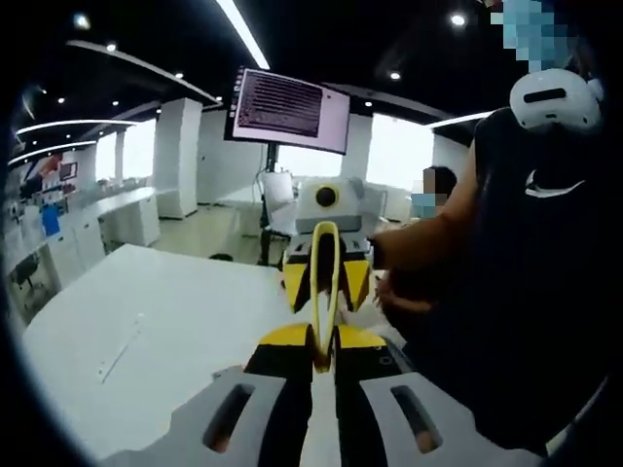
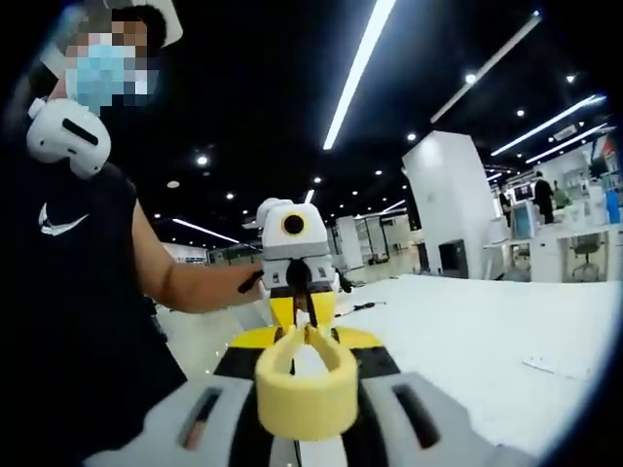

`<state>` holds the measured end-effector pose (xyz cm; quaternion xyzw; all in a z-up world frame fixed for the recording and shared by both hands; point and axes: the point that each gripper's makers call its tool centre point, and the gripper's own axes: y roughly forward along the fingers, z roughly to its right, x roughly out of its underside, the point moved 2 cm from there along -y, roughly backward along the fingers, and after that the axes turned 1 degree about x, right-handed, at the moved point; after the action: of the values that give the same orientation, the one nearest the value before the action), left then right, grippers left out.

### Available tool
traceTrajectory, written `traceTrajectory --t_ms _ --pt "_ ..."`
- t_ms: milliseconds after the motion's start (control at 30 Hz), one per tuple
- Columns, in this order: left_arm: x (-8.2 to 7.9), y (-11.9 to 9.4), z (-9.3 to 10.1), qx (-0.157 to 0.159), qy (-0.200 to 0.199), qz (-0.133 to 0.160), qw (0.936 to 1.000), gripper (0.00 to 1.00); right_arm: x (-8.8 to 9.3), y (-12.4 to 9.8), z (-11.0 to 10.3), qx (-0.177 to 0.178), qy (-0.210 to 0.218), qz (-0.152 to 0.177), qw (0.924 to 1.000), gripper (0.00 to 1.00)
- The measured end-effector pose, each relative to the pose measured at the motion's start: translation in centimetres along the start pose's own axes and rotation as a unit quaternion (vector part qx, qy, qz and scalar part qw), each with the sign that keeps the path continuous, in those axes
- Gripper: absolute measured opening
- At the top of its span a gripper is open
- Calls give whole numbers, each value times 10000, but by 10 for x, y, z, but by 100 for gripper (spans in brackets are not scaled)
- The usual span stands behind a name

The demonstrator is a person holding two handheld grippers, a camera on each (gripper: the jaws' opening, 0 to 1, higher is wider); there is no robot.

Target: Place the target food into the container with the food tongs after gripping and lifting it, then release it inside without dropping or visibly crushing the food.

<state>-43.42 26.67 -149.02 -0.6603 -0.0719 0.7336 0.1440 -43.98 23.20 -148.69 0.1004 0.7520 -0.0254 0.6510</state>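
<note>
Above the white table (image 1: 175, 321): yellow food tongs (image 1: 324, 292) held between both grippers.
Left gripper (image 1: 323, 362) clenched on the tips; right gripper (image 2: 304, 352) clamped on the looped end.

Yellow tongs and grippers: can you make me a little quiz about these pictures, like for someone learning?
1. What do the jaws of the right gripper hold? A: yellow tongs. B: a spoon. C: nothing.
2. True or false: the left gripper is wide open.
3. Fill in: in the left gripper view, beyond the white table, there hangs a lit ____.

Key: 1 A. 2 false, its jaws are closed on the tongs. 3 screen.
</note>
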Motion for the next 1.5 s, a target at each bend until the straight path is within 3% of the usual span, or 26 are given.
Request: traceTrajectory --t_ms 400,467,733,800,933,1100,1133,1200,1233,1367,1400,1500 --pt "1 12 3 48 -44 -226 9997 3 -1 7 -3 0 34 3 10000 19" --pt "-3 9 2 33 -92 -92 9999 3 -4 6 -2 24 52 107 9999 19" --pt "-4 11 5 67 -180 -79 9998 6 -5 3 -4 13 59 65 10000 20" --pt "-8 12 3 -6 51 22 10000 9 -8 2 -3 77 -111 111 9998 21" --pt "-14 10 2 -218 431 296 9984 15 -14 -1 1 177 44 271 9995 21" --pt "-12 8 5 -96 240 456 9986 17 -13 1 -3 148 -2 190 9997 23" --pt "-7 7 2 -236 -145 411 9988 25 -14 2 -5 89 -51 213 9997 24" --pt "-2 7 -7 -442 -154 295 9985 46 -11 0 -1 213 -107 138 9996 24" --pt "0 7 -8 -482 -60 287 9984 49 -11 0 -1 208 -103 159 9996 23" --pt "3 3 0 -286 -81 263 9992 18 -14 -2 -1 214 -81 225 9995 23" --pt "2 3 1 -318 -64 283 9991 20 -14 -1 -2 188 -74 216 9996 24" --pt "2 3 1 -323 -127 276 9990 15 -14 -2 -2 136 -69 204 9997 22"
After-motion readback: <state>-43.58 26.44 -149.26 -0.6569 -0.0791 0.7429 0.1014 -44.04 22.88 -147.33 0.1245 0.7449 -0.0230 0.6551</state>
